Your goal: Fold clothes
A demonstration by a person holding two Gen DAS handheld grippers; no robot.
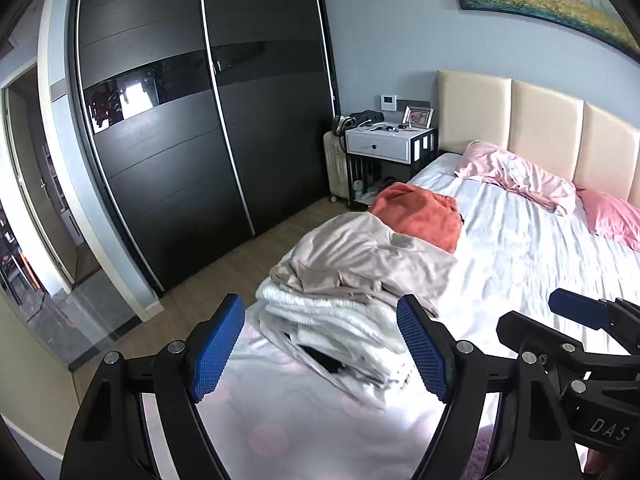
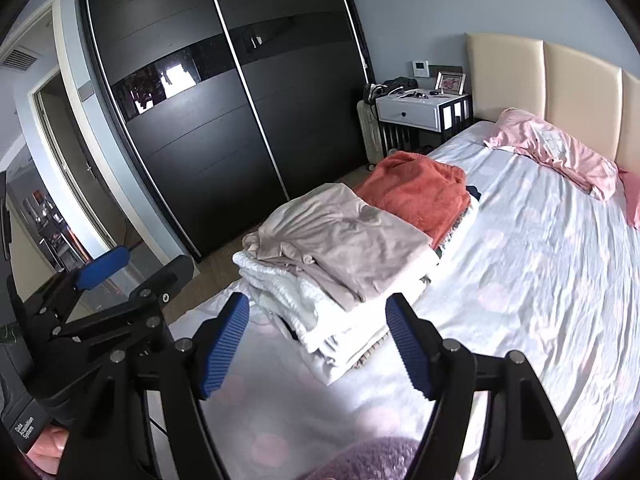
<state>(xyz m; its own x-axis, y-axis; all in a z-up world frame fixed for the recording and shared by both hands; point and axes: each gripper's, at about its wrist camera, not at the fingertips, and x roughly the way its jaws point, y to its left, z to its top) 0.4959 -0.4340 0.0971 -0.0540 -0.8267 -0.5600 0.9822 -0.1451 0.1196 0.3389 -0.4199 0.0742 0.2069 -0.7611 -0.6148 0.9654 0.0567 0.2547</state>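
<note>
Both my claws are wide apart and hold nothing. My left claw (image 1: 320, 348) points at a pile of clothes on the bed (image 1: 520, 248), and the pile sits just past its blue tips. My right claw (image 2: 318, 344) sits close beside the left one and points at the same pile.

On top lies a beige garment (image 2: 344, 240), already doubled over and a bit rumpled. Under it are thick white clothes (image 2: 296, 304), stacked flat. Farther off, past the beige one, an orange fluffy piece (image 2: 416, 192) rests on more folded things. A purple fuzzy cloth (image 2: 372, 458) peeks out right under my right claw, close to me.

I think all of this is soft, floppy and light. It will sag and slip open if I pinch only one layer. I would grab near a corner or a thick folded edge and squeeze all the layers at once.
</note>
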